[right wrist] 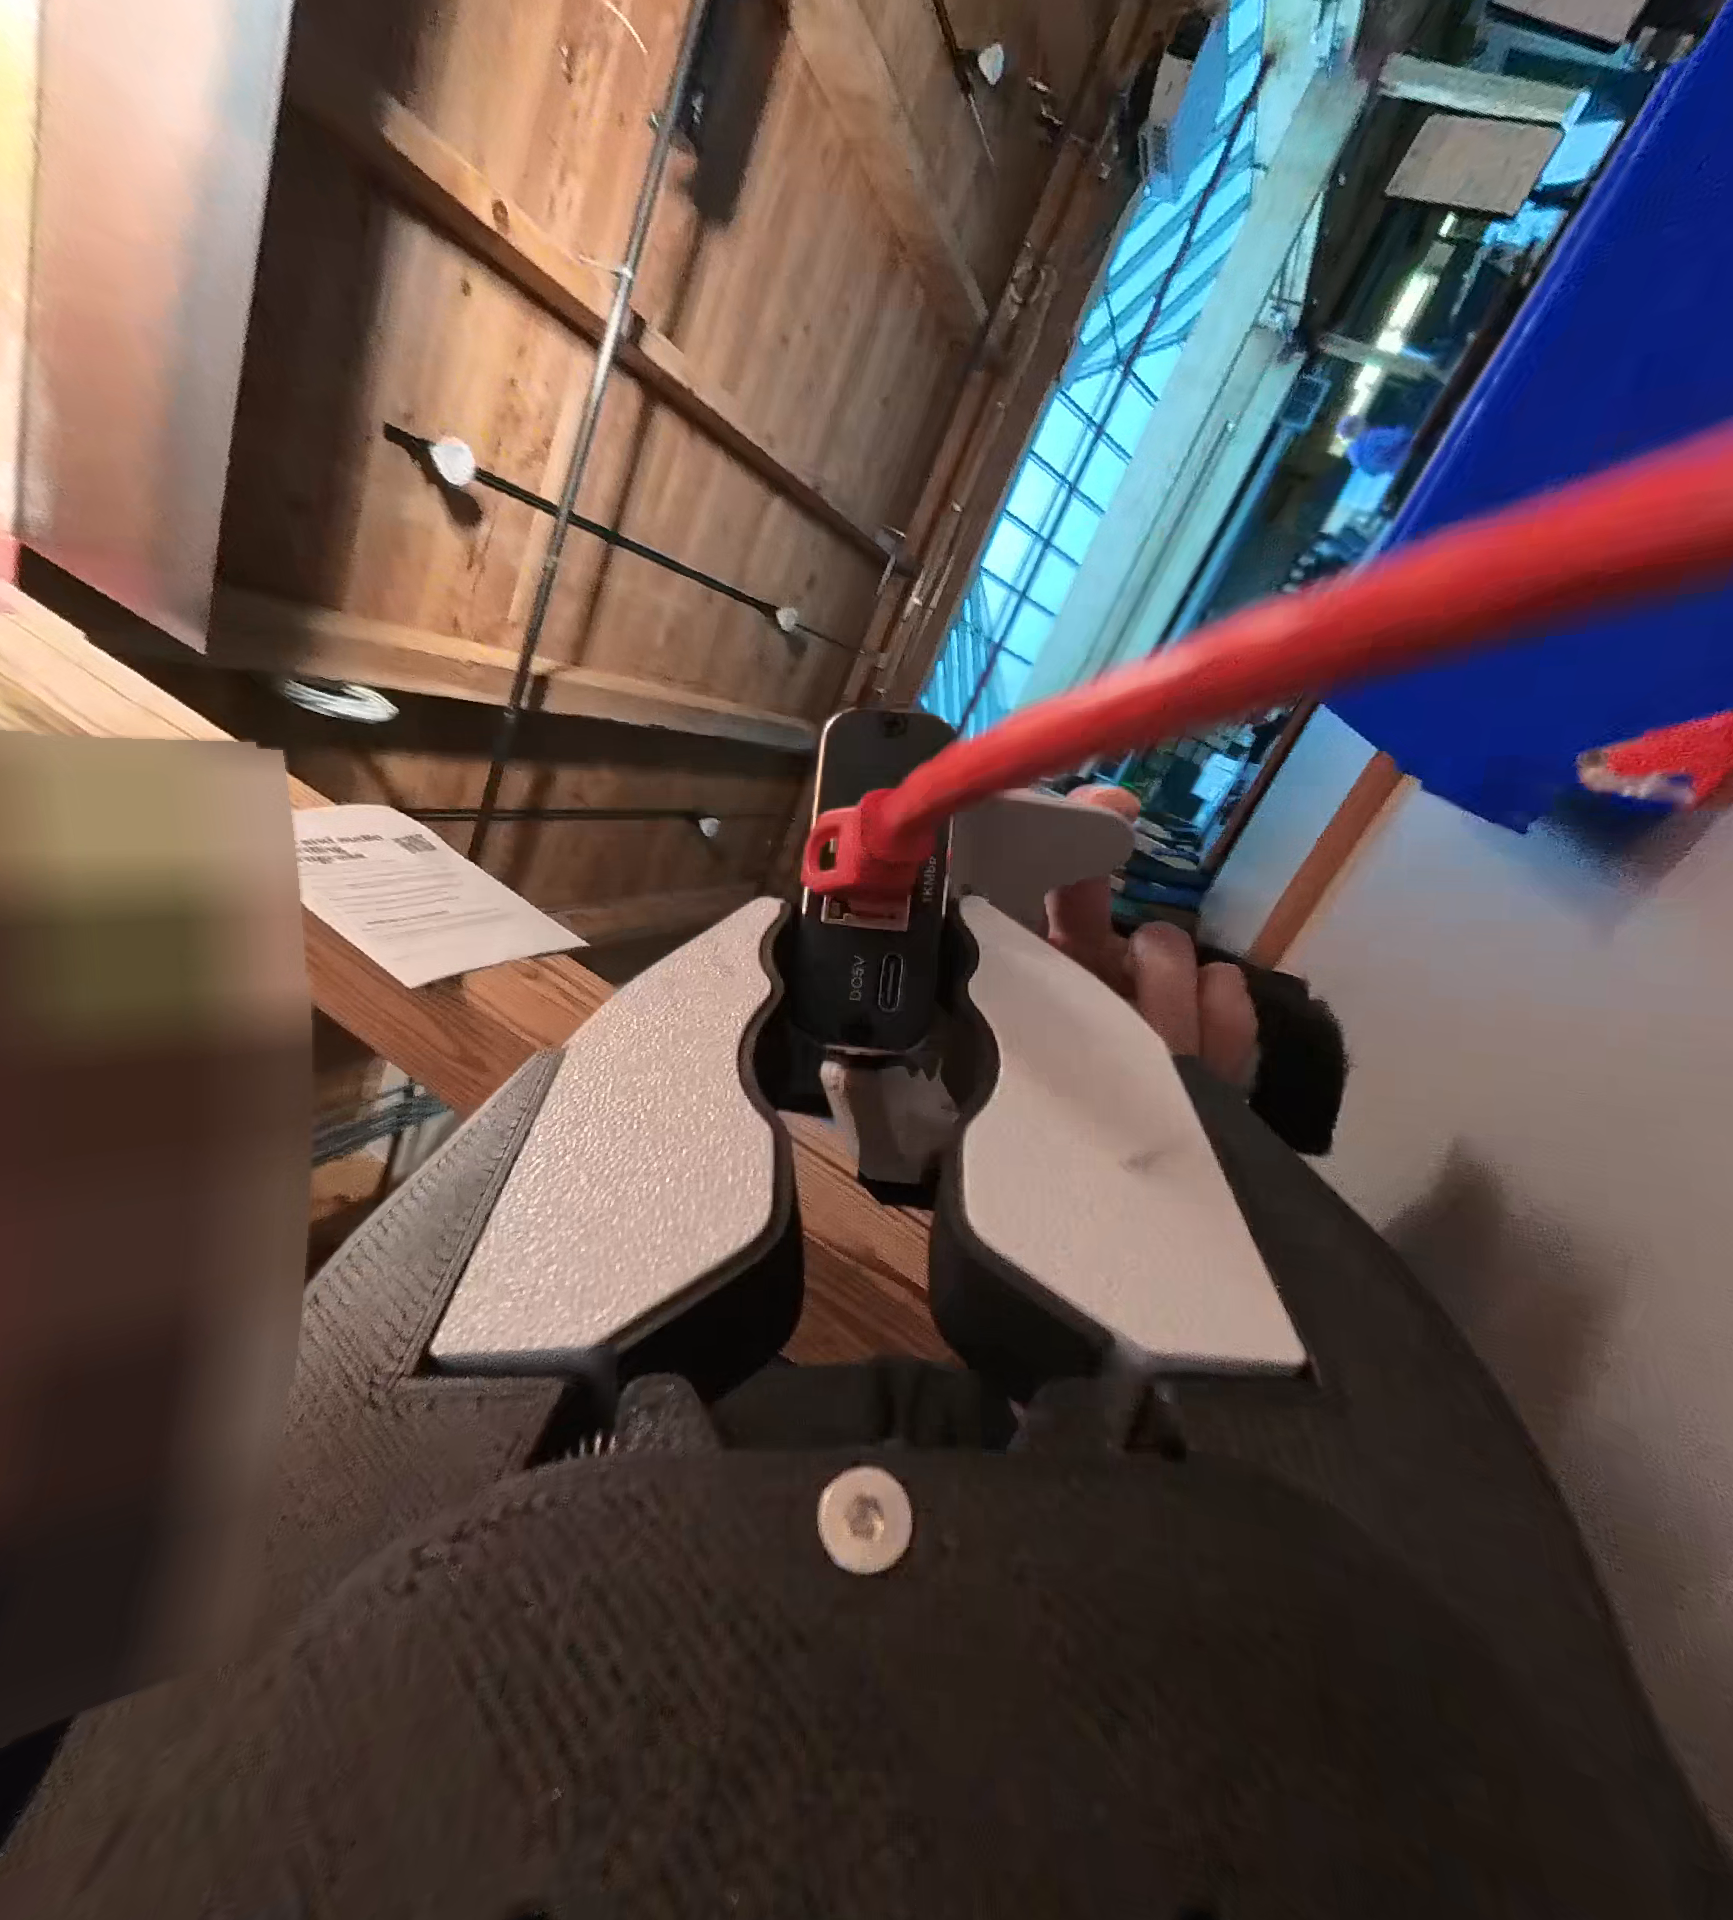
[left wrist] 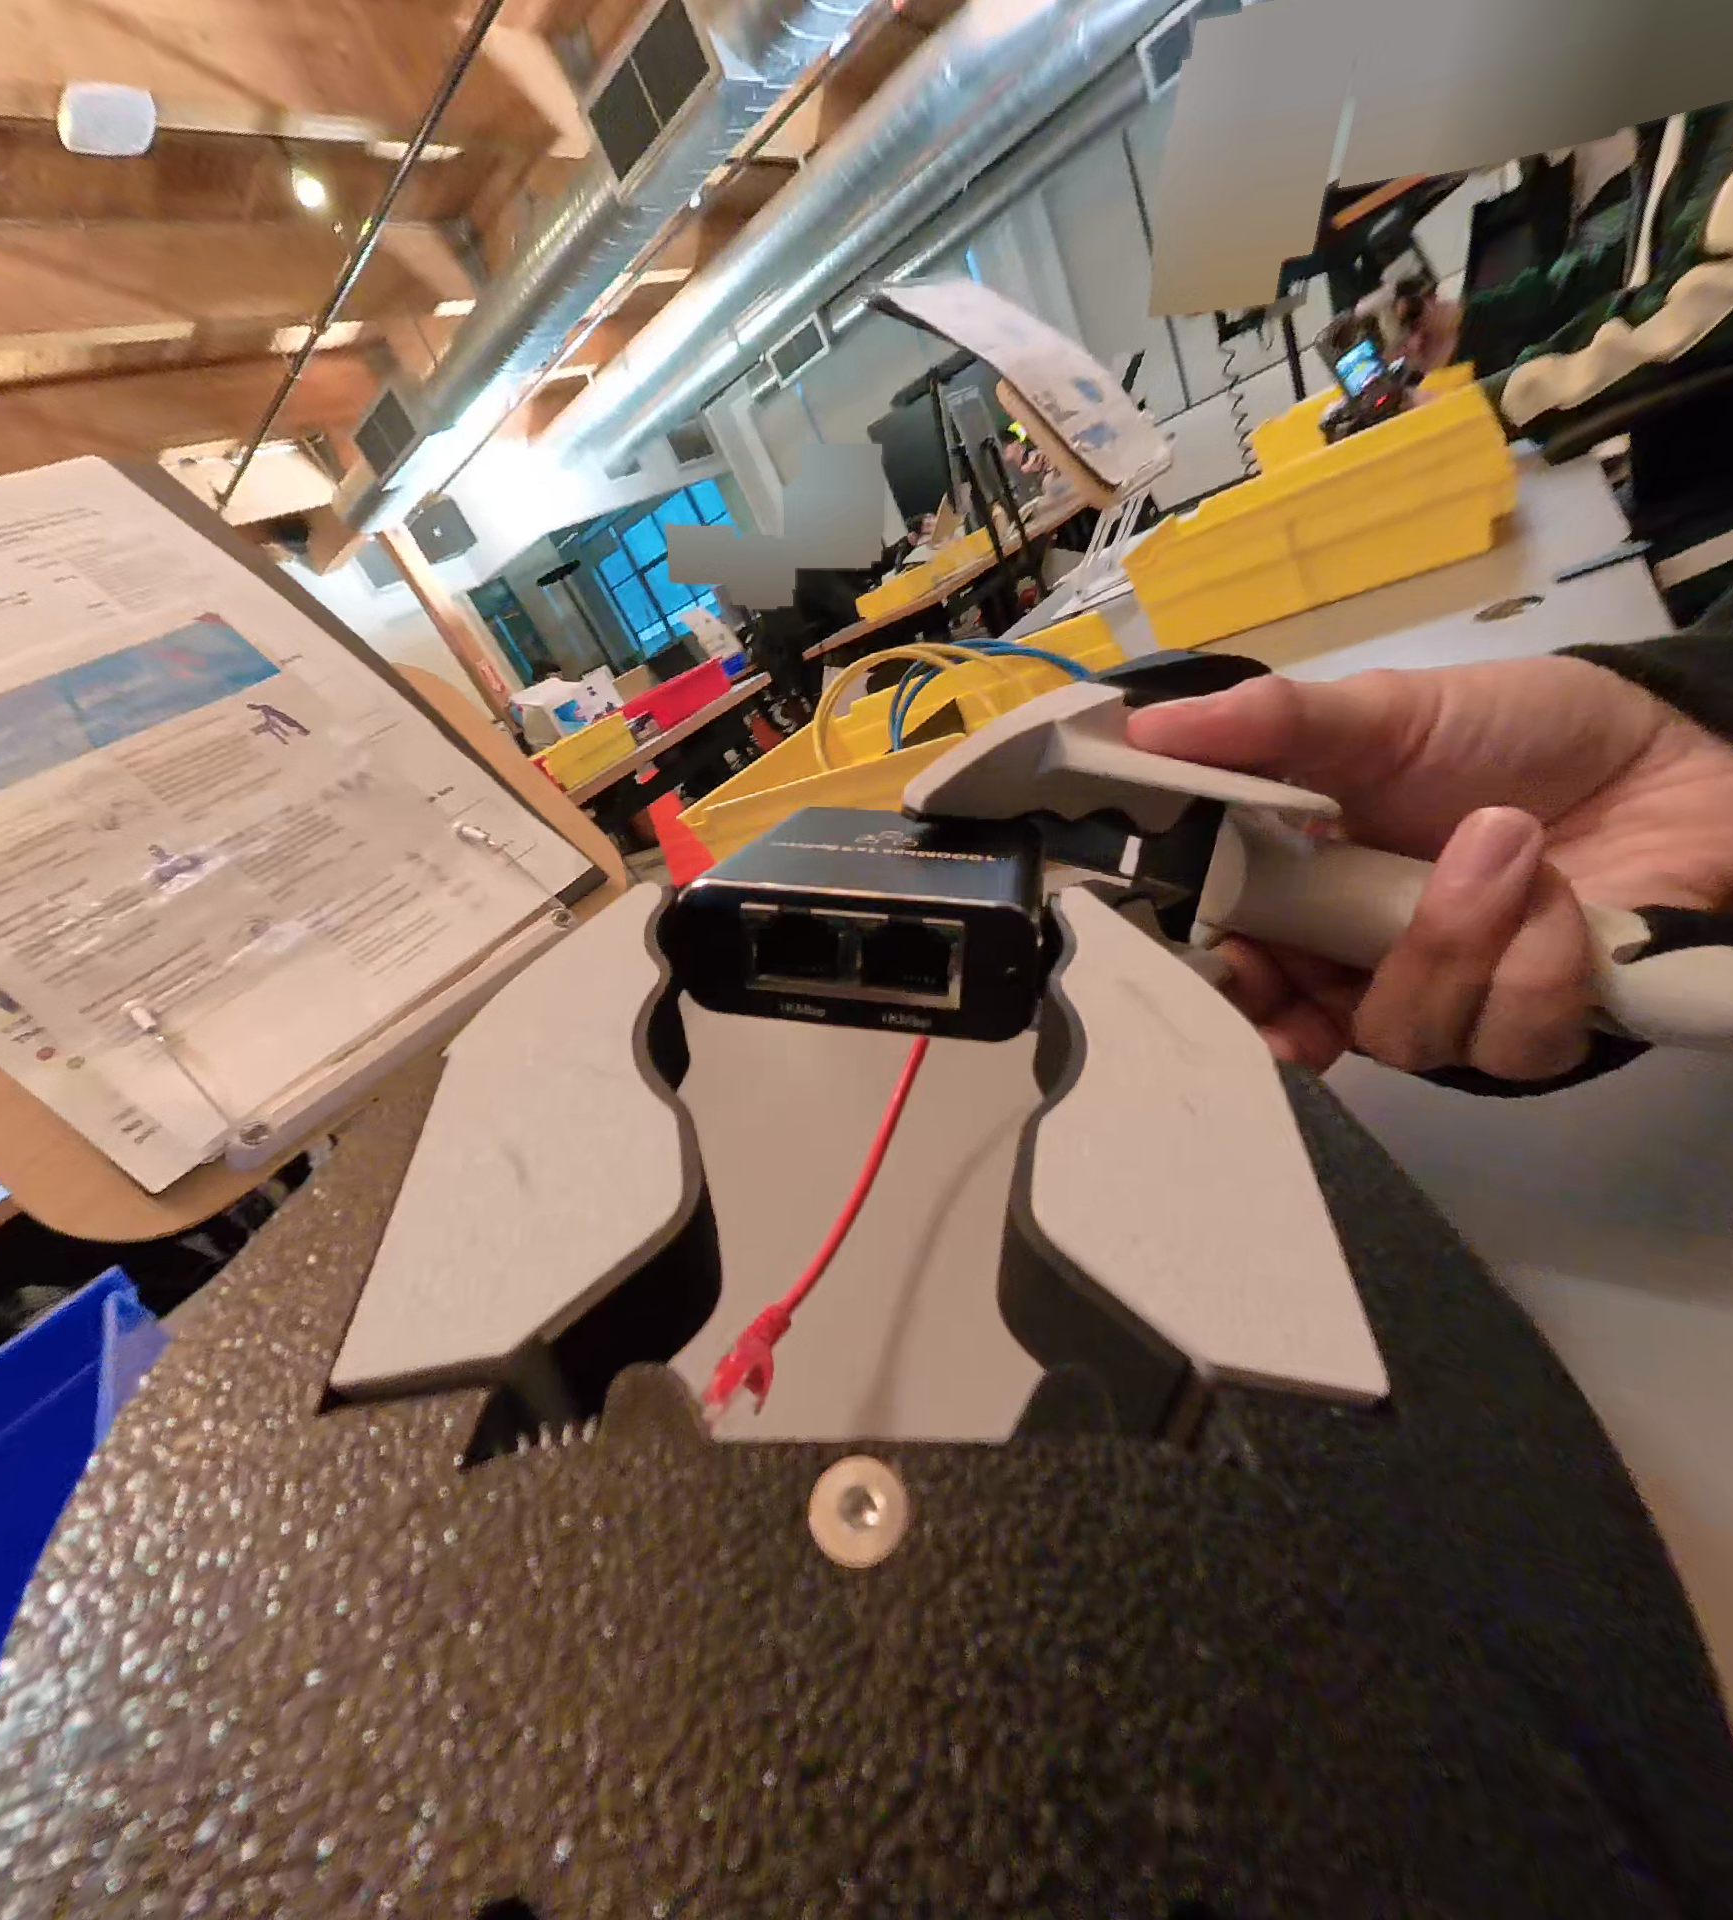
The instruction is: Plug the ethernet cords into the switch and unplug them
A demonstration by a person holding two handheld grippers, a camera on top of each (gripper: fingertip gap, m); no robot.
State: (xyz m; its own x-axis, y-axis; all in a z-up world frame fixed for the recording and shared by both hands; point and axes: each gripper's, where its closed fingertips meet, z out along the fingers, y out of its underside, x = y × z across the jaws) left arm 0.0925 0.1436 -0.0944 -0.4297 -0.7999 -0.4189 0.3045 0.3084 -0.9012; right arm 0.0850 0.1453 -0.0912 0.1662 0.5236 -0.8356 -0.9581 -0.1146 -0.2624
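Left wrist view: left gripper clamps small black metal switch, two ports empty.
Right gripper: clamps switch too.
Red ethernet cord: one end plugged.
Next, likely: free plug needs grasping.

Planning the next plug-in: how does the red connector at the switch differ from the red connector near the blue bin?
The seated connector is pushed into a port of the switch; the loose connector is plugged into nothing. The seated connector's tip is hidden in the port; the loose connector's clear tip shows. The seated connector sits just beyond the right gripper's fingertips; the loose connector lies far right. Both are red.
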